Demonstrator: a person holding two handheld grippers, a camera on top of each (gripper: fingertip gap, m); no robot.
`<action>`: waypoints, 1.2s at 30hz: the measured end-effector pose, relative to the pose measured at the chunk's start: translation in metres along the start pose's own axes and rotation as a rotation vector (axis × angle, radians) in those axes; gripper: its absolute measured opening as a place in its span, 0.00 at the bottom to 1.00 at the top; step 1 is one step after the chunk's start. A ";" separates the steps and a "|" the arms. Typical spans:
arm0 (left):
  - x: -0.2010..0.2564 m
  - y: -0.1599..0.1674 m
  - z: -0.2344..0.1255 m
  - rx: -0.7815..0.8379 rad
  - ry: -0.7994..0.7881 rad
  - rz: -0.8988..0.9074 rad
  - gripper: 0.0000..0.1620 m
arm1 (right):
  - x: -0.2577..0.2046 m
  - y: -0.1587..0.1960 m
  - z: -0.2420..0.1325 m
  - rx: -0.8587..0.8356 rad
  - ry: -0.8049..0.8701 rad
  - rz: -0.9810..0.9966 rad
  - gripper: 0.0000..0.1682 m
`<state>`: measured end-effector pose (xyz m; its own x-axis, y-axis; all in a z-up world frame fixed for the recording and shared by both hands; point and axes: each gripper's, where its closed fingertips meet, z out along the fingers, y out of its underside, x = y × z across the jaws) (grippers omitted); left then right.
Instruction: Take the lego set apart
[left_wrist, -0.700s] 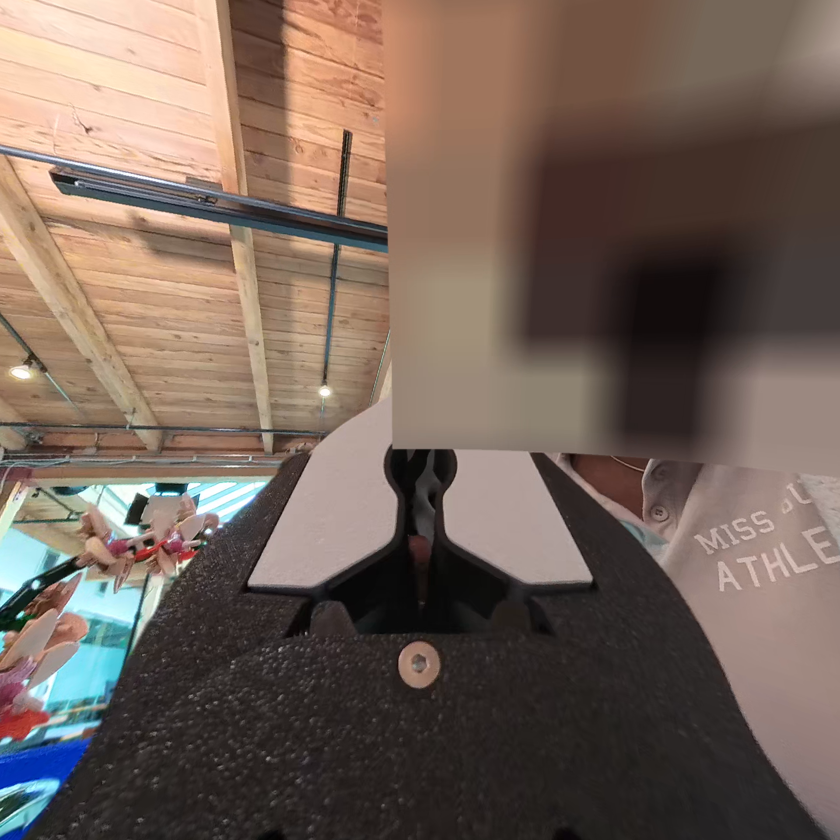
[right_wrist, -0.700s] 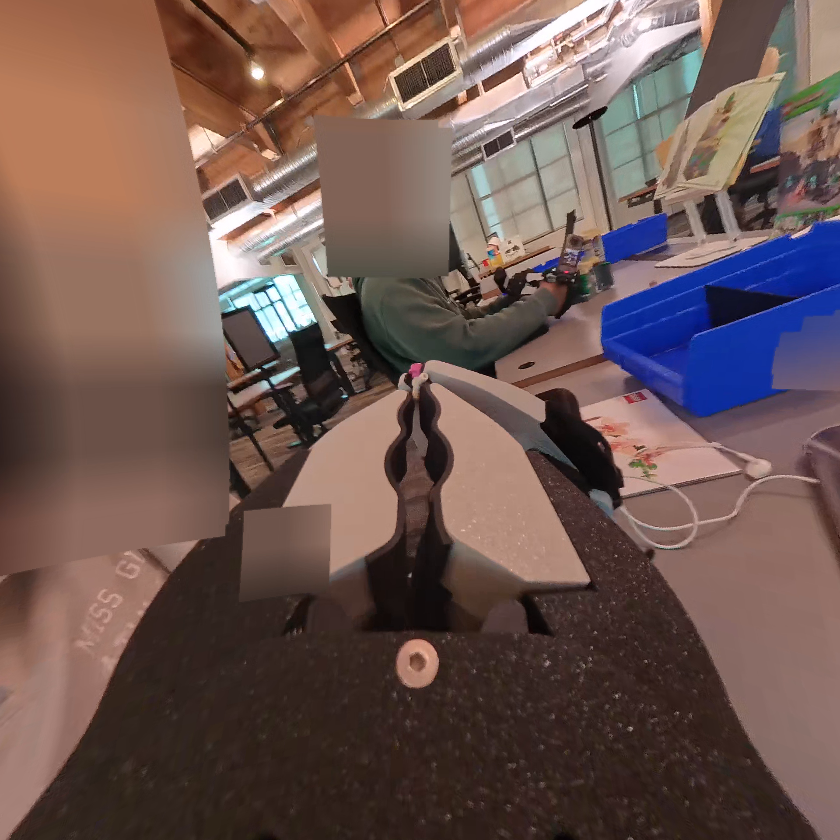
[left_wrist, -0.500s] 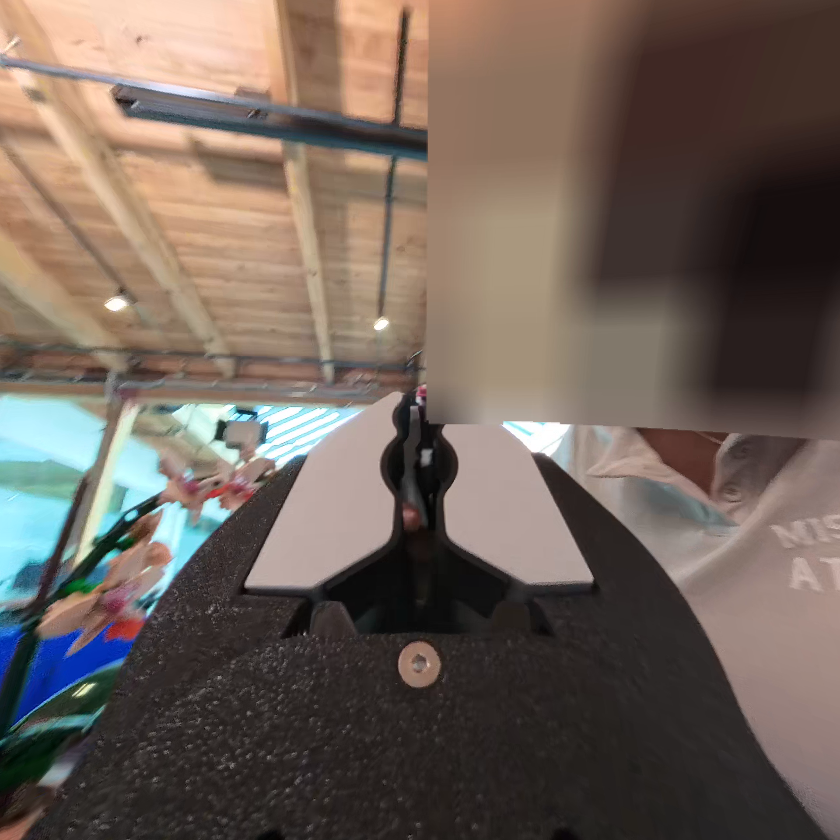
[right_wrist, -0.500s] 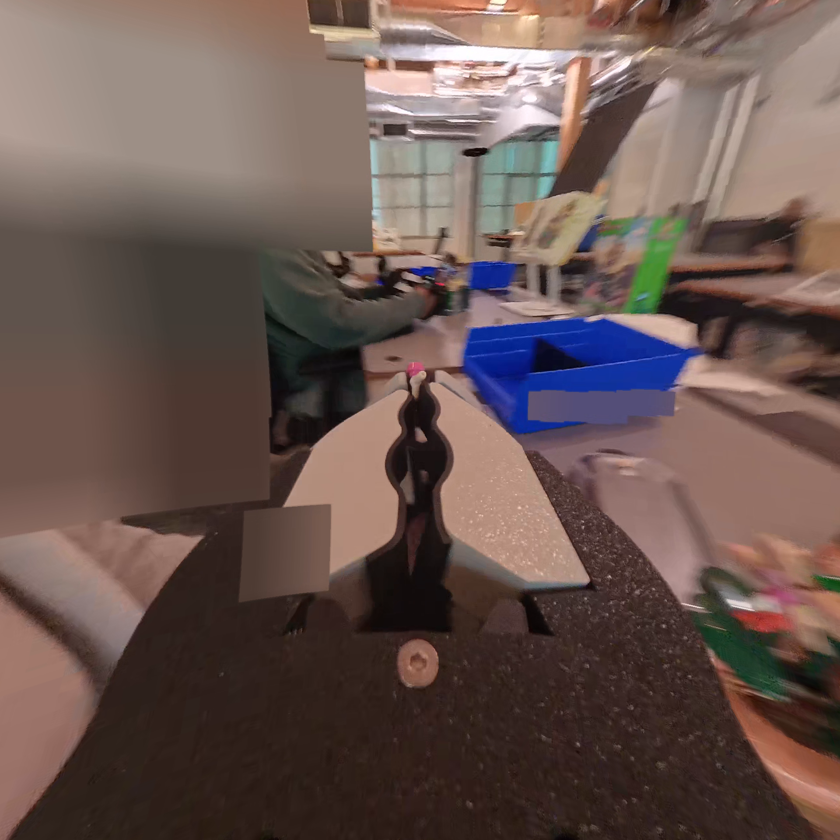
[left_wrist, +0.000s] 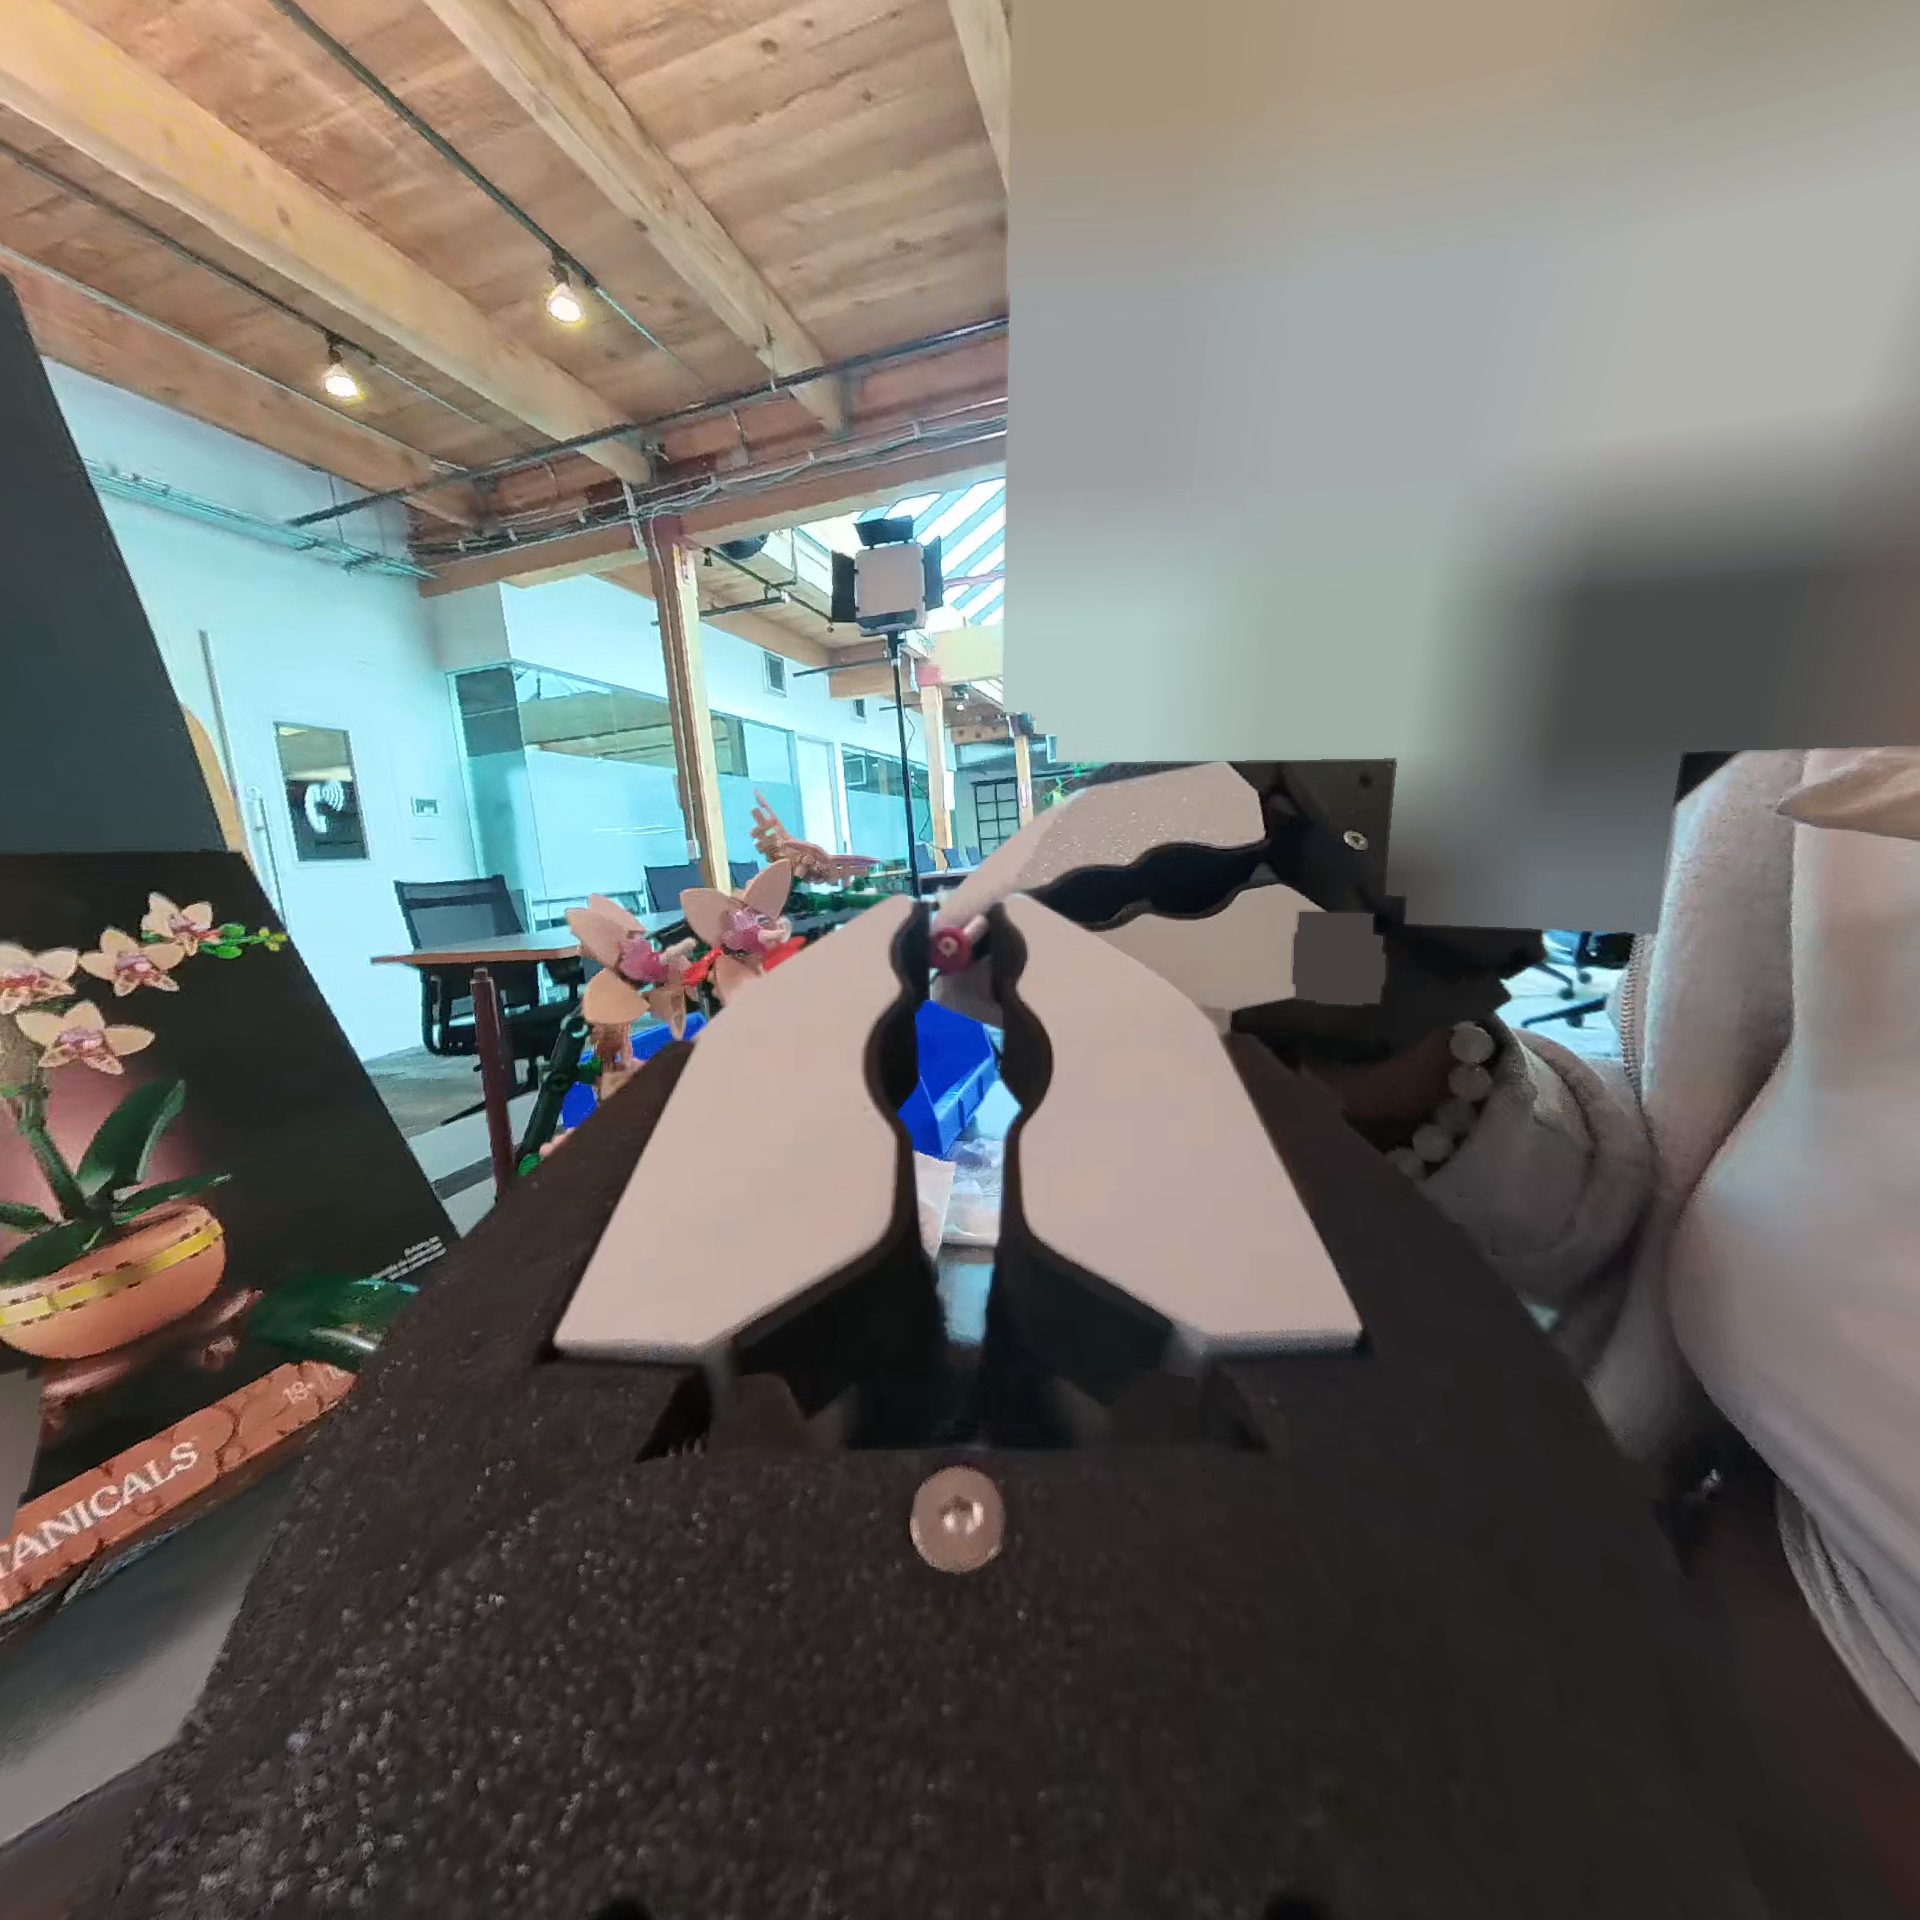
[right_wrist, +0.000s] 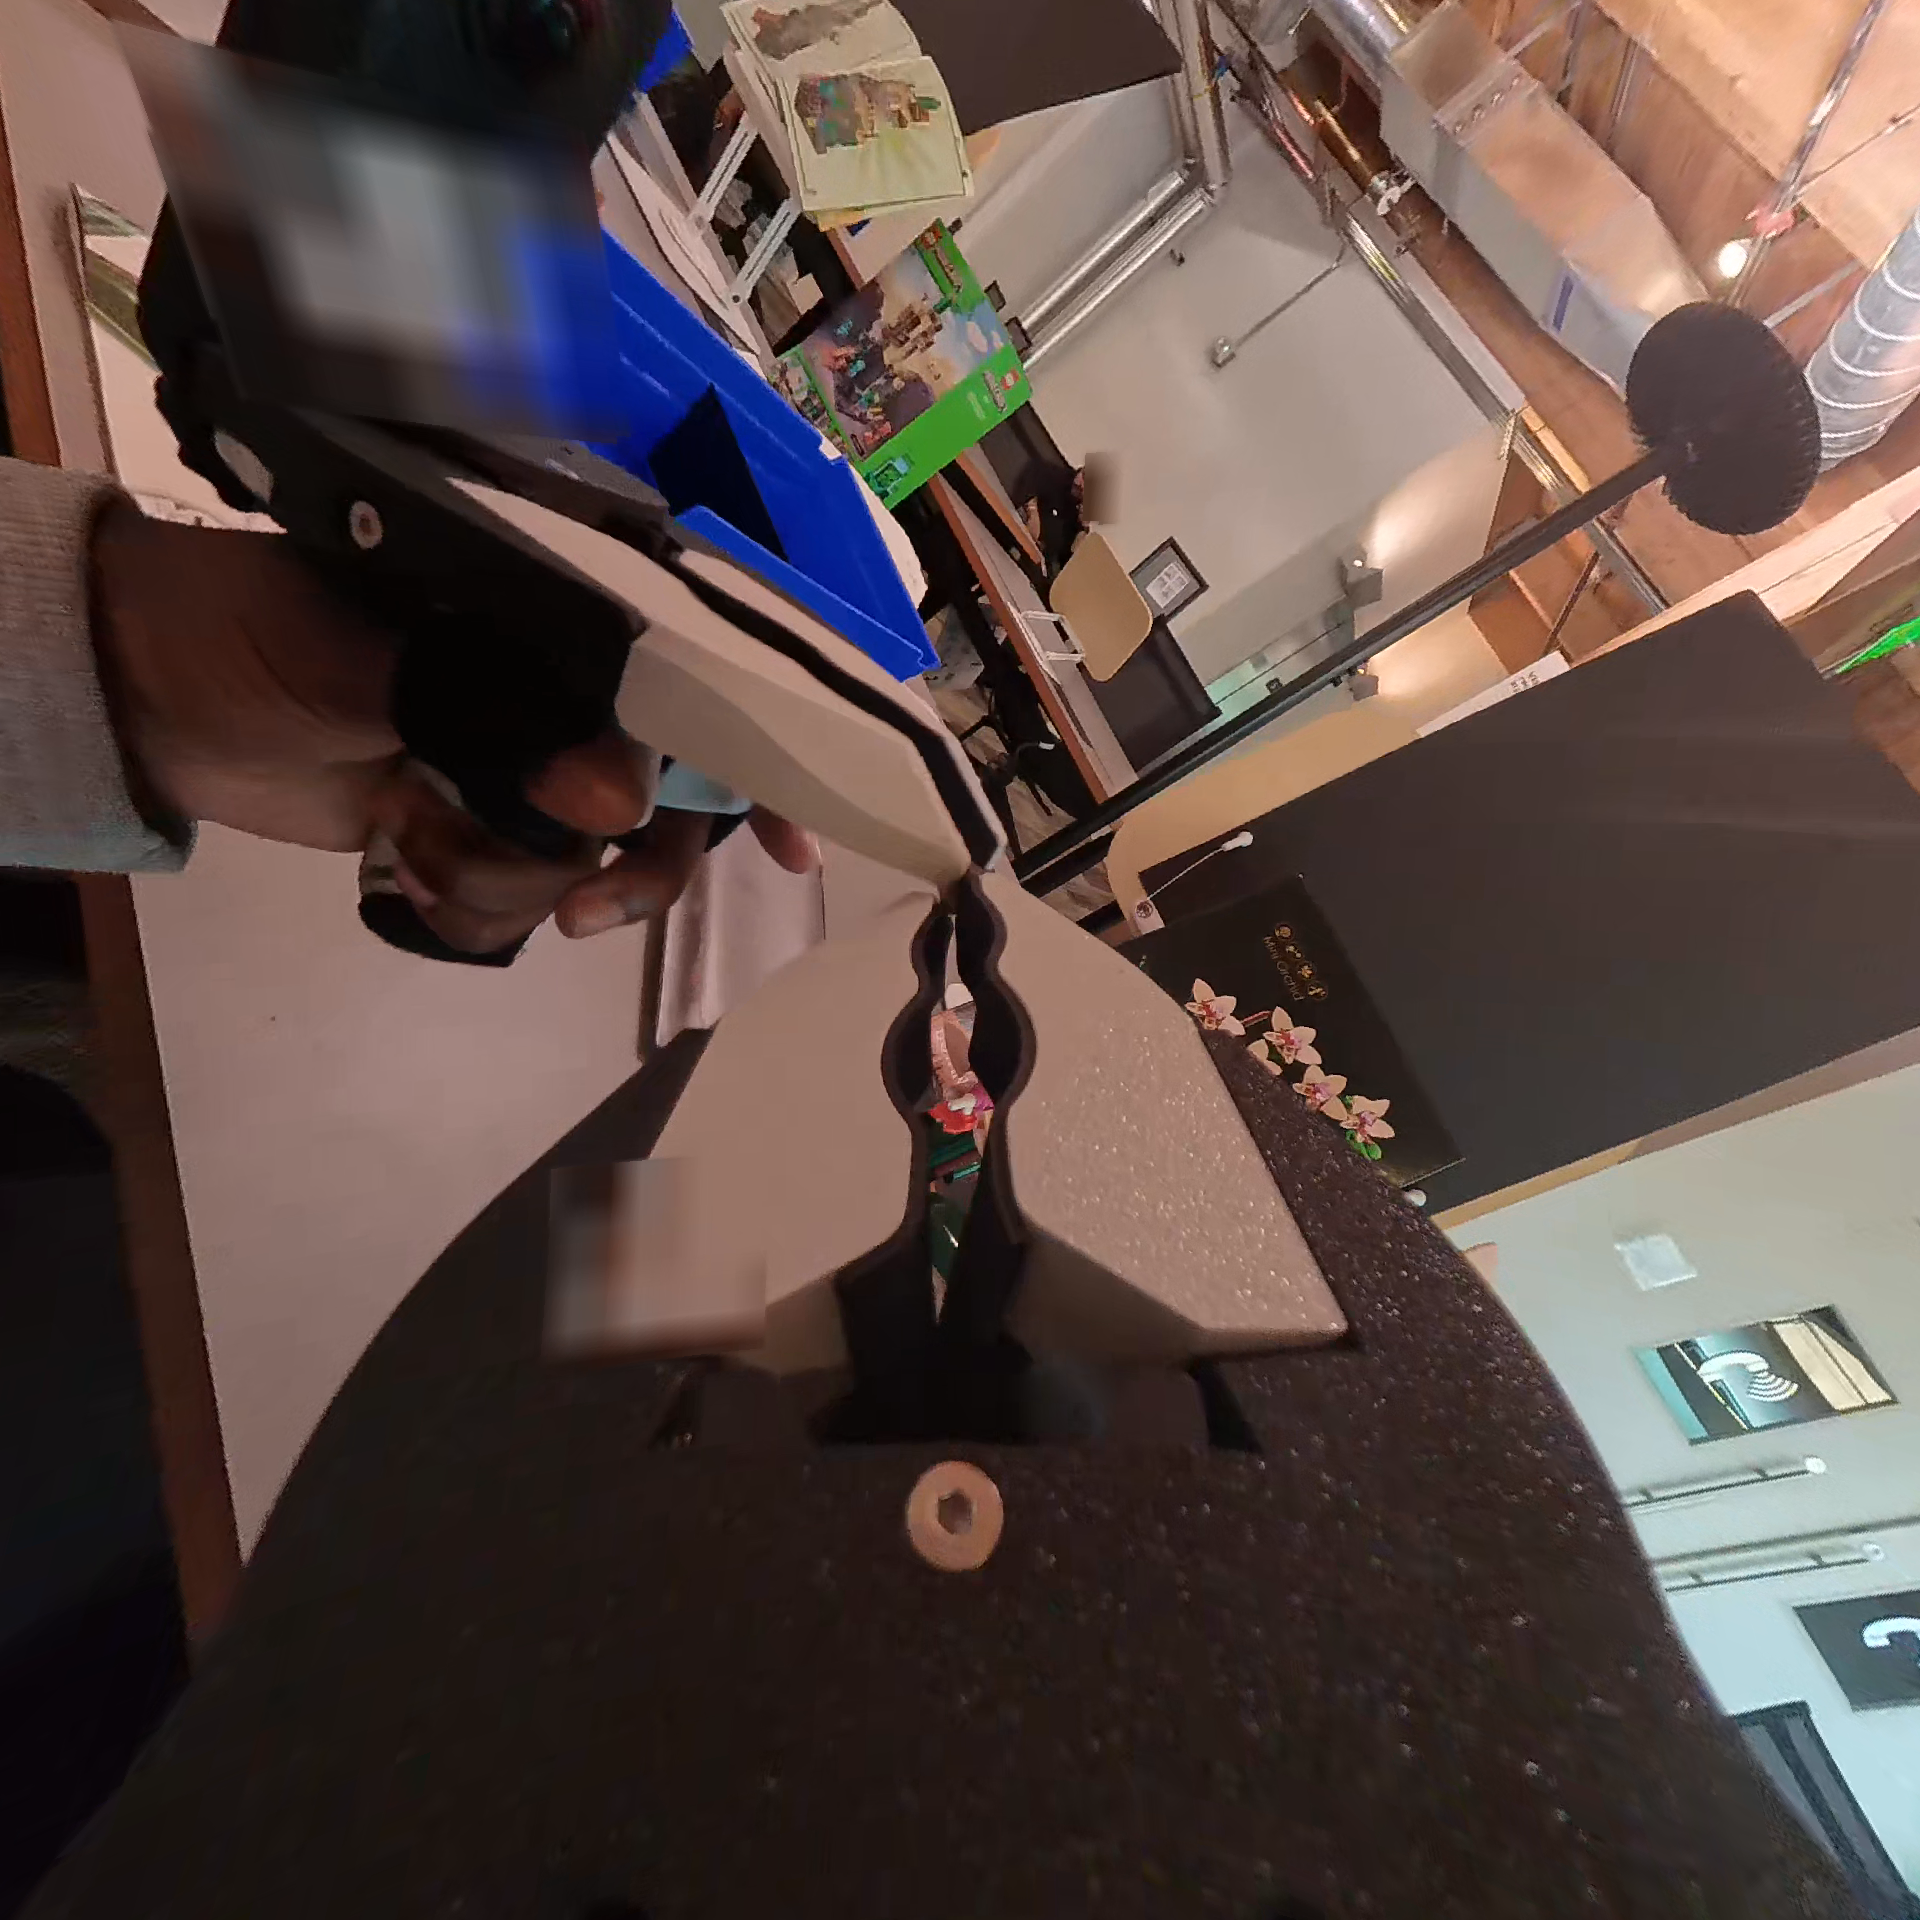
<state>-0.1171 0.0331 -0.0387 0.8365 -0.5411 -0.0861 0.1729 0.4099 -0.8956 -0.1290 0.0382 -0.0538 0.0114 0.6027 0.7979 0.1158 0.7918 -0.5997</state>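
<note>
My left gripper (left_wrist: 954, 928) is shut on a small pink-and-white lego piece (left_wrist: 949, 943) pinched at its tips. My right gripper (left_wrist: 987, 902) comes in from the right, jaws closed, and its tips meet the same piece. In the right wrist view my right gripper (right_wrist: 961, 896) is shut, and the left gripper (right_wrist: 982, 860) touches it tip to tip from the upper left, held by a hand (right_wrist: 468, 810); the piece is hidden there. The lego orchid (left_wrist: 675, 956) with pink flowers stands behind the left fingers.
The set's dark box (left_wrist: 135, 1143) with an orchid picture leans at the left and also shows in the right wrist view (right_wrist: 1299, 1018). A blue bin (right_wrist: 748, 468) sits on the grey table (right_wrist: 364, 1091). A light stand (left_wrist: 891, 592) stands far behind. My left and right fingertips are right by each other.
Both grippers have swung down from the ceiling and the room and now meet tip to tip. The orchid and its box have come into the left view.
</note>
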 end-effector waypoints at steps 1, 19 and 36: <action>0.002 0.001 -0.002 -0.003 0.018 0.002 0.05 | -0.002 -0.001 -0.001 0.003 -0.011 0.005 0.00; 0.014 -0.013 -0.010 0.207 0.217 -0.229 0.00 | -0.004 -0.023 -0.018 0.295 -0.363 0.666 0.07; 0.021 0.001 -0.006 0.119 0.250 -0.222 0.00 | -0.018 -0.011 -0.017 0.265 -0.457 0.633 0.01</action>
<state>-0.1022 0.0183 -0.0442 0.6209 -0.7838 -0.0129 0.4077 0.3369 -0.8487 -0.1132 0.0170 -0.0606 -0.4160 0.8785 0.2351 -0.0160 0.2514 -0.9678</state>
